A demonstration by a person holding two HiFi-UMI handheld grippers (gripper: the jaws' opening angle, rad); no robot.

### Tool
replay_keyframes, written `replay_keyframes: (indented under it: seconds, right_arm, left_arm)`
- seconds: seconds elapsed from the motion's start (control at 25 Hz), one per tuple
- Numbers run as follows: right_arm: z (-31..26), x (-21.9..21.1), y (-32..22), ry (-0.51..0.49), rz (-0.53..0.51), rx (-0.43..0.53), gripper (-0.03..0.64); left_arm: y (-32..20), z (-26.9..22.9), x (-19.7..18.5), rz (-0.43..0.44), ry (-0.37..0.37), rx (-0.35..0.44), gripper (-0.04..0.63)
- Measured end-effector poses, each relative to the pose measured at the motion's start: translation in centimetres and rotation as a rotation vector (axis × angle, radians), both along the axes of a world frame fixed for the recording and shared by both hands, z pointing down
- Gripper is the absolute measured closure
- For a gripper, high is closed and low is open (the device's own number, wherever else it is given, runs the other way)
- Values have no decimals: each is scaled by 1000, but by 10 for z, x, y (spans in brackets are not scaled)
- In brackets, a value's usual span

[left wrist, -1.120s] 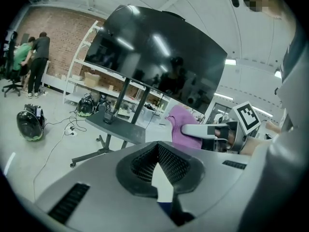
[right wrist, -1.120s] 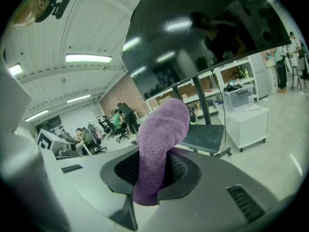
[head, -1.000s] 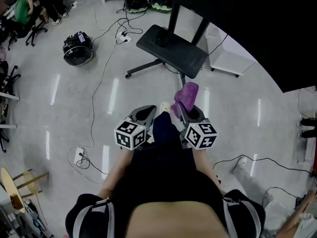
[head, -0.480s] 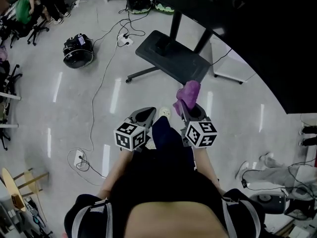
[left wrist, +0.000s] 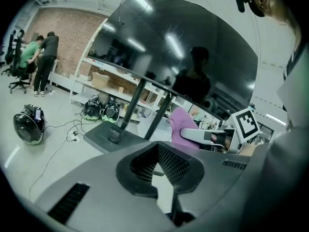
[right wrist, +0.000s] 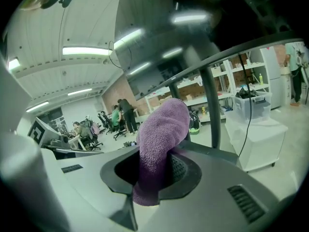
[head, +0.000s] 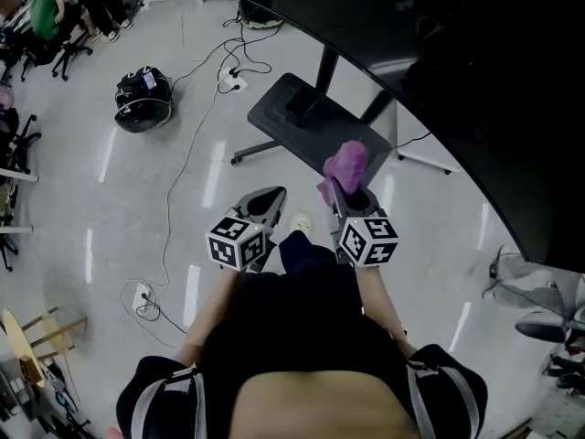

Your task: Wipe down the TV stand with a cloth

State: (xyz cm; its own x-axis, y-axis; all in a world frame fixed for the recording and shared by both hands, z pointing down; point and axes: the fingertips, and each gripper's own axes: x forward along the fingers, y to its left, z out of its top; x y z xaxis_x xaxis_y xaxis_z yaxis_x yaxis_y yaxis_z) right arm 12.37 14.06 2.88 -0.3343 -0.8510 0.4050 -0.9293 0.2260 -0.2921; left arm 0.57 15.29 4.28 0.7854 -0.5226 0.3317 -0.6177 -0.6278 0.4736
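Just short of the TV stand's dark base (head: 315, 117), the right gripper (head: 347, 190) pinches the purple cloth (head: 345, 165), which stands up above its jaws. The left gripper (head: 265, 201), also short of the base, has its jaws pressed together on nothing. Only the right gripper view shows the cloth's lower end hanging below the jaws.

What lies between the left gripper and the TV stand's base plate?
In the head view, bare grey floor and one stand leg separate left gripper from base plate.
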Motion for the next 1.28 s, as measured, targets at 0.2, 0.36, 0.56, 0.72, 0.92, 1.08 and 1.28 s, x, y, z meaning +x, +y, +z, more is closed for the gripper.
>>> replay_keyframes:
  seconds: [0.2,0.36,0.56,0.72,0.92,1.08,1.28]
  right_arm:
    - [-3,11,-42,30,-26,17,528]
    - [4,14,-68,41,-54,14,528]
    - [23,21,-97,40,-71,0,529]
    - [37,21,-112,42,-105,-4,528]
    - [41,8,-124,69,-143,2,528]
    - [39,-2,-135,136,-181,15,528]
    - [35,-5,-171,185,-167,29,528]
  left_arm:
    - [-41,-1,15,-14,-5,14,589]
    - [-68,3,22,-38,-7,14,589]
    - [-97,18,36,-49,-11,12,589]
    - [-112,26,45,-48,-11,20,589]
    - [-127,24,49,-40,-2,48,589]
    - [-140,23,51,-44,11,45,589]
    - [-169,32,51,-54,57,11,589]
